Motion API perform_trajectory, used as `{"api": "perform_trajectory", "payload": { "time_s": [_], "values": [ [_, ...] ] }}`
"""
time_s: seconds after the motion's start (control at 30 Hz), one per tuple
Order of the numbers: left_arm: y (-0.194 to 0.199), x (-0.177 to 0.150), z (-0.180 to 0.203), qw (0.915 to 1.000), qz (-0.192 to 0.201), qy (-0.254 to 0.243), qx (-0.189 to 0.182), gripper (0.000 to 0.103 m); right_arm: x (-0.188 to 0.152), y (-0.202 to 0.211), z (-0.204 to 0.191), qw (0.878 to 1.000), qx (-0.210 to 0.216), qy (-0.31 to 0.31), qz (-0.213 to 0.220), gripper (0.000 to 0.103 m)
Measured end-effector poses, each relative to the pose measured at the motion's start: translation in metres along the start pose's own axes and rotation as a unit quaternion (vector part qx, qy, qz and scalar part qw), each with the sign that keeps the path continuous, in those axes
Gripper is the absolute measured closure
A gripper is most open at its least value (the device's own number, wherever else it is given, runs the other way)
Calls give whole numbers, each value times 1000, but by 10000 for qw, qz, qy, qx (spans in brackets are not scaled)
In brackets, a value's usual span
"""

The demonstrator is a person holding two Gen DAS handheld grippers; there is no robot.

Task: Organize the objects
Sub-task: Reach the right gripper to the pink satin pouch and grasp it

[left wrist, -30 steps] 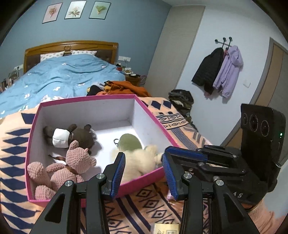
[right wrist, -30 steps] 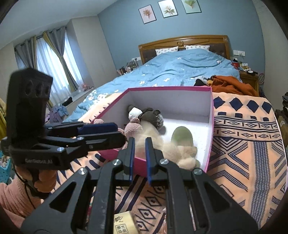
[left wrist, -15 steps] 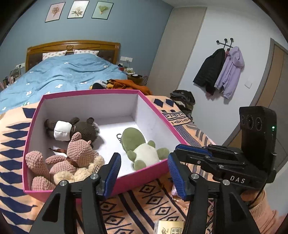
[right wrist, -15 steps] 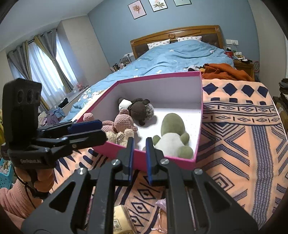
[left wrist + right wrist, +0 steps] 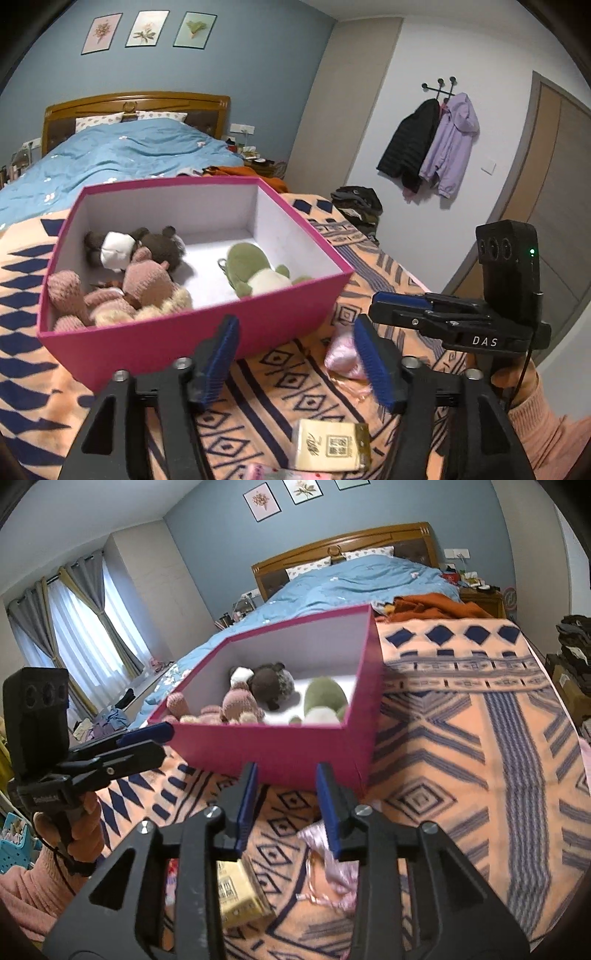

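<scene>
- The left gripper hovers over the blanket just in front of the pink box; its jaws have just been opening and stand spread, with nothing pinched between them.
- The right gripper also hangs before the box; its jaws have just been opening and stand partly apart, gripping nothing.
- The box sits open on the patterned blanket at the foot of the bed.
- Inside, a dark brown bear with a white patch lies at the back left.
- A pink knitted bear lies in front of it, against the near wall.
- A cream plush peeks out beside the pink bear.
- A green toy with a white belly lies to the right on the box floor, apart from the bears.
- A pink satin pouch lies on the blanket outside the box, near its right corner and by the left gripper's right finger.
- A yellow packet lies on the blanket nearer the camera, below both grippers.
- In the right wrist view, the pouch and packet sit partly behind the fingers.
- Each hand wears a pink sleeve.
</scene>
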State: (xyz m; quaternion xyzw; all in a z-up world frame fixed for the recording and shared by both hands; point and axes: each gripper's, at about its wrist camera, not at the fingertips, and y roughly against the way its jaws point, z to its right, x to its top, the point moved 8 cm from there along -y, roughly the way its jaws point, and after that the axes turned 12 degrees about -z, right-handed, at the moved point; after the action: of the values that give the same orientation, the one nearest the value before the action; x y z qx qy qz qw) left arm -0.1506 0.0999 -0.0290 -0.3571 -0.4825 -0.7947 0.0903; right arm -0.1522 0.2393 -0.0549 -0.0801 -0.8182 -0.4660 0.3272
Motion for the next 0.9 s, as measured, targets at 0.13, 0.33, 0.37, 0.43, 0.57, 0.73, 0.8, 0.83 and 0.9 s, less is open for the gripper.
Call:
{"api": "perform_trajectory", "payload": {
  "time_s": [0.13,0.33,0.37,0.43,0.57,0.73,0.8,0.83,0.9],
  "values": [
    [-12,-17,17,9997,-156,-198,15,23,-21,-1,12,9998,-144,-133,-104,59],
    [-33,-39,34,9986,-442,-287,-87,23,-51,-10,40,9976,-193,-549,-365,59],
    [-36,-42,35,9984,-482,-288,-82,23,-55,-11,43,9972,-210,-606,-383,59],
    [-40,-49,39,9980,-559,-287,-92,23,-63,-12,49,9964,-240,-709,-407,57],
    [-47,-62,47,9969,-685,-382,-1,23,-73,-14,58,9950,-310,-823,-477,47],
    [-57,-71,54,9953,-815,-516,84,23,-73,-19,60,9949,-374,-757,-553,46],
    [-62,-72,53,9948,-888,-478,110,23,-70,-24,60,9949,-411,-705,-596,46],
    [-64,-72,52,9947,-911,-470,114,23,-69,-27,61,9948,-430,-684,-627,46],
    [-68,-72,50,9943,-975,-411,92,23,-68,-31,62,9945,-448,-668,-671,46]
  ]
}}
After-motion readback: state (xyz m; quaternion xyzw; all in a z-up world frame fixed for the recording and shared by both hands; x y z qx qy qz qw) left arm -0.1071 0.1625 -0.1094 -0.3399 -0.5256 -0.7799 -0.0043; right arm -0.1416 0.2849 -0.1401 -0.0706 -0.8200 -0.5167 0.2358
